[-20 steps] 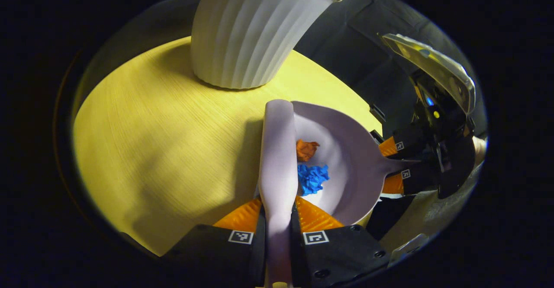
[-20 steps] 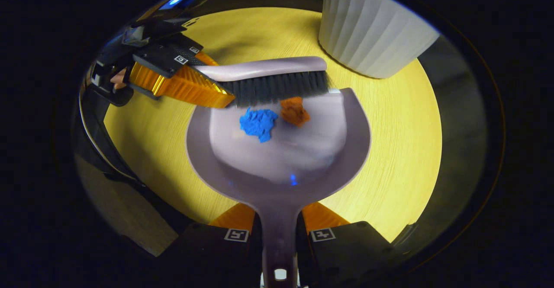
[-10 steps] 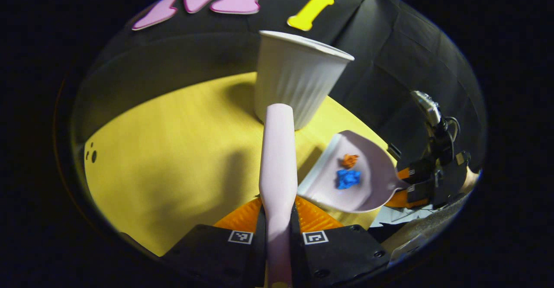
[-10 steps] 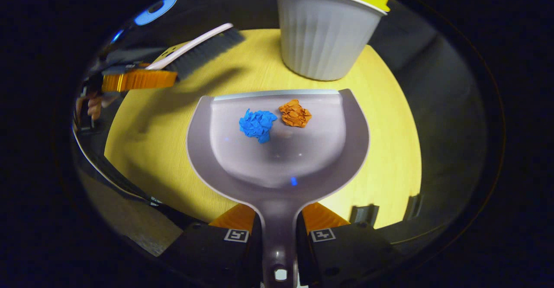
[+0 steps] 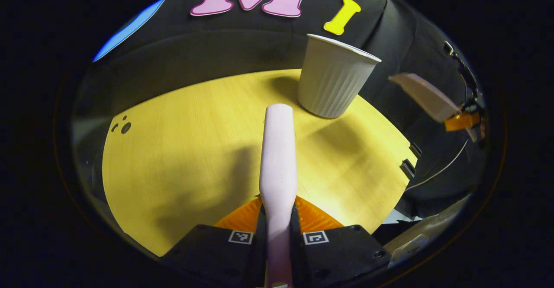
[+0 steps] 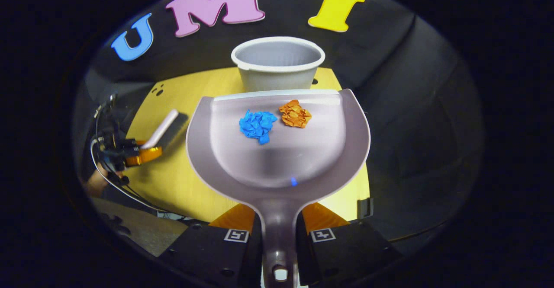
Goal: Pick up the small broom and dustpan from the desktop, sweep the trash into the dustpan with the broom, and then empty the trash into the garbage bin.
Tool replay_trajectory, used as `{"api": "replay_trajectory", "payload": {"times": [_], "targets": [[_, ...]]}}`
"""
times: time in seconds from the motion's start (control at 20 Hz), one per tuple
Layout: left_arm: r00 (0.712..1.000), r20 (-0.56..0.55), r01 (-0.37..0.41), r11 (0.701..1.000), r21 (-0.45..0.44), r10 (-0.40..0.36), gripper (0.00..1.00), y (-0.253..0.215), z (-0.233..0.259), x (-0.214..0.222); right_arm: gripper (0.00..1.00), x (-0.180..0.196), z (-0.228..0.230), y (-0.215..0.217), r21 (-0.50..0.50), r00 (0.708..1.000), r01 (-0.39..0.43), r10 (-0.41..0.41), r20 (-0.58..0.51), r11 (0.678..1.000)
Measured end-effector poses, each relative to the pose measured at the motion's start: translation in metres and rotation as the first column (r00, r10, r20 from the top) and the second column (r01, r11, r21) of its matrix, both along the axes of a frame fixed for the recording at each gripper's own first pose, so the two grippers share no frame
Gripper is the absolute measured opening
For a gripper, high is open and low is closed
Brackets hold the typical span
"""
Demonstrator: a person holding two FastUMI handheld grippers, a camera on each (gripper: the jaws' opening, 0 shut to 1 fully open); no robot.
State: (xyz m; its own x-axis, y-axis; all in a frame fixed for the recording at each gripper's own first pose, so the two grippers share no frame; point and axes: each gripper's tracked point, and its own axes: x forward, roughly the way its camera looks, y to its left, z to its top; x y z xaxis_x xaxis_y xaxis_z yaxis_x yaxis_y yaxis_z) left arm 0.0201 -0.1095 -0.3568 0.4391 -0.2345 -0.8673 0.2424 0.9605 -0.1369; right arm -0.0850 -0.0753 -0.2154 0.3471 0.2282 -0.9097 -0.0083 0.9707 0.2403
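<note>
1. Your left gripper (image 5: 277,219) has both fingers pressed on the handle of the small broom (image 5: 278,158). The handle runs straight ahead above the yellow bench (image 5: 181,149). In the right gripper view the same broom (image 6: 166,128) shows at far left, bristles down, held above the left part of the bench.
2. The white ribbed garbage bin (image 5: 333,82) stands upright at the far side of the bench, ahead and to the right of the broom's tip, close to the black booth wall.
3. Your right gripper (image 6: 279,227) has both fingers clamped on the dustpan's handle. The dustpan (image 6: 277,167) is raised off the bench and roughly level, its front lip just before the bin's open mouth (image 6: 278,59) as that view has it.
4. A blue paper wad (image 6: 257,125) and an orange paper wad (image 6: 295,113) lie side by side in the pan, near its front lip.
5. In the left gripper view the dustpan (image 5: 424,95) shows at far right, tilted, off the bench's right edge.
</note>
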Motion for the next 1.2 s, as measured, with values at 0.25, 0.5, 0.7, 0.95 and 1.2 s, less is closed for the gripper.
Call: {"api": "replay_trajectory", "payload": {"times": [0.25, 0.5, 0.7, 0.95, 1.2], "targets": [[1.000, -0.017, -0.025, 1.000, -0.011, 0.025, 0.27, 0.000, -0.005, 0.004, 0.37, 0.074, 0.020, -0.048, -0.104, 0.998, 0.010, -0.003, 0.061, 0.995], [0.998, -0.027, -0.051, 0.999, -0.009, 0.051, 0.28, 0.001, -0.014, 0.004, 0.37, 0.145, 0.021, -0.092, -0.268, 0.996, -0.068, 0.082, 0.043, 0.961], [0.997, -0.031, -0.067, 0.998, -0.002, 0.067, 0.28, 0.002, -0.015, 0.005, 0.37, 0.176, 0.018, -0.103, -0.337, 0.986, -0.164, 0.164, -0.029, 0.927], [0.994, -0.039, -0.098, 0.995, -0.008, 0.097, 0.27, 0.006, -0.018, 0.003, 0.36, 0.194, 0.015, -0.108, -0.389, 0.944, -0.330, 0.289, -0.162, 0.860], [0.992, -0.044, -0.115, 0.993, -0.008, 0.115, 0.27, 0.011, -0.024, -0.003, 0.36, 0.206, 0.012, -0.120, -0.424, 0.872, -0.482, 0.374, -0.315, 0.767]]}}
